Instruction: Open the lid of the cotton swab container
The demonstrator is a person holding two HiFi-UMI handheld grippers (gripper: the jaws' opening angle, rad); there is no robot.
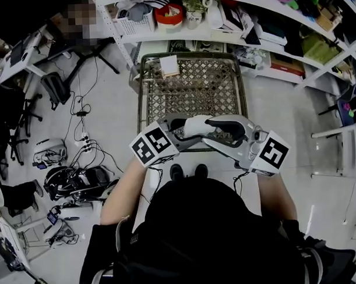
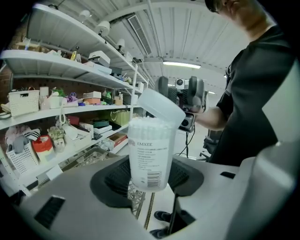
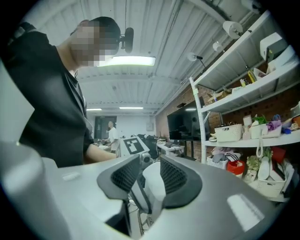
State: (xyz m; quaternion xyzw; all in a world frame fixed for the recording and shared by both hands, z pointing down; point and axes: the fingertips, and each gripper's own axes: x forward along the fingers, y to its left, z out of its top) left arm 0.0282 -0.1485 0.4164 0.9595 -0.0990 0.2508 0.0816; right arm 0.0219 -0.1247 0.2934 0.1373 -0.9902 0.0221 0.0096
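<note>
A clear cotton swab container [image 2: 150, 150], packed with white swabs and carrying a printed label, stands upright between the pads of my left gripper [image 2: 149, 176], which is shut on its lower body. Its translucent lid [image 2: 161, 105] is tilted up at the top. My right gripper [image 2: 182, 93] faces it from the far side. In the right gripper view the white lid [image 3: 153, 187] fills the gap between the right gripper's [image 3: 151, 180] pads. From the head view both grippers, left [image 1: 179, 131] and right [image 1: 219, 131], meet at the white container [image 1: 196, 126] in front of the person's chest.
A metal mesh cart [image 1: 190, 85] stands right under the grippers. Crowded white shelves [image 1: 250, 25] run along the far side and right. Cables and gear [image 1: 80, 177] lie on the floor at the left, near a desk and chairs.
</note>
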